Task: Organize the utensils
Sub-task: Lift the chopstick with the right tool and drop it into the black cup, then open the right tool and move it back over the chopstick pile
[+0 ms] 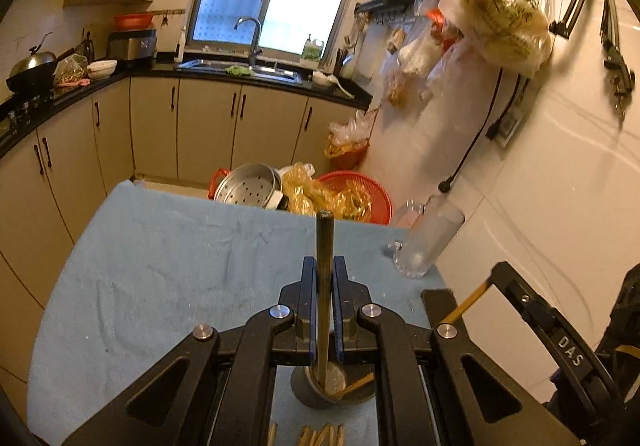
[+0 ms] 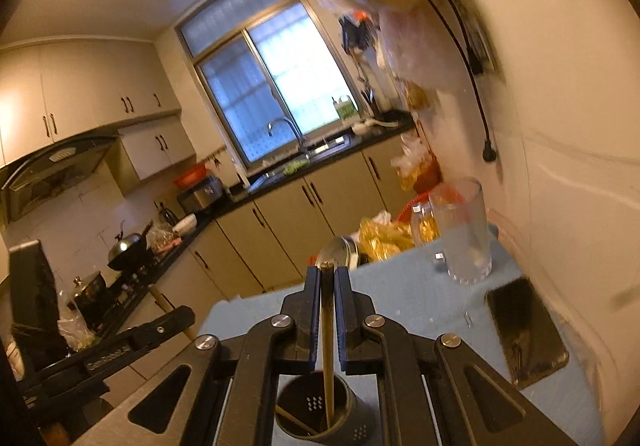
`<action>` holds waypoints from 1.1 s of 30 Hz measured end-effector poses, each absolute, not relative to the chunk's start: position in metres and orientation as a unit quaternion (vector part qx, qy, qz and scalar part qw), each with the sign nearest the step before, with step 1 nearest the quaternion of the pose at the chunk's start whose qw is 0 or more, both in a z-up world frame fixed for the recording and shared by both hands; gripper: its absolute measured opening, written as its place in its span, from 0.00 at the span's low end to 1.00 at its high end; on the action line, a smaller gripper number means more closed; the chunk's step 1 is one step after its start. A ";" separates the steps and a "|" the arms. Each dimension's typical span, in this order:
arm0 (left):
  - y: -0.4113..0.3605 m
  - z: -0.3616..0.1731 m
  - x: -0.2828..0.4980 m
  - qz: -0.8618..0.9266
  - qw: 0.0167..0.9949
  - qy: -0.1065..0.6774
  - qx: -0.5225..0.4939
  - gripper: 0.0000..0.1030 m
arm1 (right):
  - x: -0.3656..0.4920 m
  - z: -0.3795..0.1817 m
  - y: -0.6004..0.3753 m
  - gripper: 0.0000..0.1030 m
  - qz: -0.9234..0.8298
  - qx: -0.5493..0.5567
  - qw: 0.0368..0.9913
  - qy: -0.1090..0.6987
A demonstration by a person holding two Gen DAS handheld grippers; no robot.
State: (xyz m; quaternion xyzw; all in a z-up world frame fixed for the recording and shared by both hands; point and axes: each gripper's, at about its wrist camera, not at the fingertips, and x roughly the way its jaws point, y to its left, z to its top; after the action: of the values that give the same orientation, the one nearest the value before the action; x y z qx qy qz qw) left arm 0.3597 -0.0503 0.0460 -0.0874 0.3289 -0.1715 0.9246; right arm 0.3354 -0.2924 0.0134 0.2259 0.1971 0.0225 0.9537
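Note:
My left gripper point(image 1: 324, 266) is shut on a long dark wooden utensil handle point(image 1: 325, 238) that stands upright. Its lower end sits inside a grey utensil cup point(image 1: 316, 394) on the blue cloth, beside another thin wooden stick point(image 1: 356, 386). My right gripper point(image 2: 328, 274) is shut on a spoon point(image 2: 335, 250) with its metal bowl up and its wooden handle point(image 2: 329, 378) reaching down into the dark perforated cup point(image 2: 356, 418). A second stick point(image 2: 294, 422) leans in that cup. Several chopsticks point(image 1: 320, 436) lie on the cloth at the near edge.
A glass mug point(image 1: 428, 238) point(image 2: 464, 234) stands at the table's far right corner, near the wall. A dark phone point(image 2: 524, 342) lies on the cloth to the right. Beyond the far edge are a steamer pot point(image 1: 248, 190) and a red basket point(image 1: 360, 198).

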 end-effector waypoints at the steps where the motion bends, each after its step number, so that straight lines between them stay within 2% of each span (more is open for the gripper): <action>1: -0.051 0.043 0.358 -0.172 0.923 0.332 -0.086 0.07 | 0.336 0.009 -0.293 0.08 0.024 0.230 0.952 0.199; 7: -0.053 0.035 0.354 -0.163 0.922 0.344 -0.076 0.09 | 0.339 -0.006 -0.294 0.11 0.024 0.241 0.945 0.221; 9: -0.053 0.036 0.349 -0.165 0.919 0.350 -0.070 0.28 | 0.337 -0.006 -0.295 0.11 0.037 0.251 0.941 0.224; 10: -0.050 0.040 0.344 -0.168 0.921 0.346 -0.068 0.32 | 0.335 -0.004 -0.295 0.13 0.041 0.257 0.939 0.226; 12: -0.042 0.047 0.331 -0.164 0.927 0.330 -0.064 0.52 | 0.320 0.007 -0.297 0.22 0.040 0.259 0.941 0.213; 14: -0.030 0.054 0.309 -0.156 0.936 0.309 -0.058 0.60 | 0.297 0.018 -0.295 0.43 0.028 0.243 0.947 0.208; 17: -0.011 0.052 0.272 -0.140 0.939 0.310 -0.044 0.60 | 0.247 0.028 -0.287 0.66 0.033 0.241 0.953 0.181; 28: 0.067 0.018 0.120 -0.035 0.947 0.319 0.014 0.64 | 0.106 -0.010 -0.233 0.69 0.038 0.168 0.955 0.243; 33: 0.088 0.003 0.083 -0.034 0.941 0.336 -0.005 0.64 | 0.073 -0.040 -0.238 0.69 0.046 0.189 0.939 0.285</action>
State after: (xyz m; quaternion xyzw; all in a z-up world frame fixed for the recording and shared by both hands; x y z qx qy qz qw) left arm 0.0828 0.0875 0.0027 -0.0049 0.3364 -0.0345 0.9411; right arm 0.0732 -0.2377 -0.0396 0.1891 0.2846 0.0458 0.9387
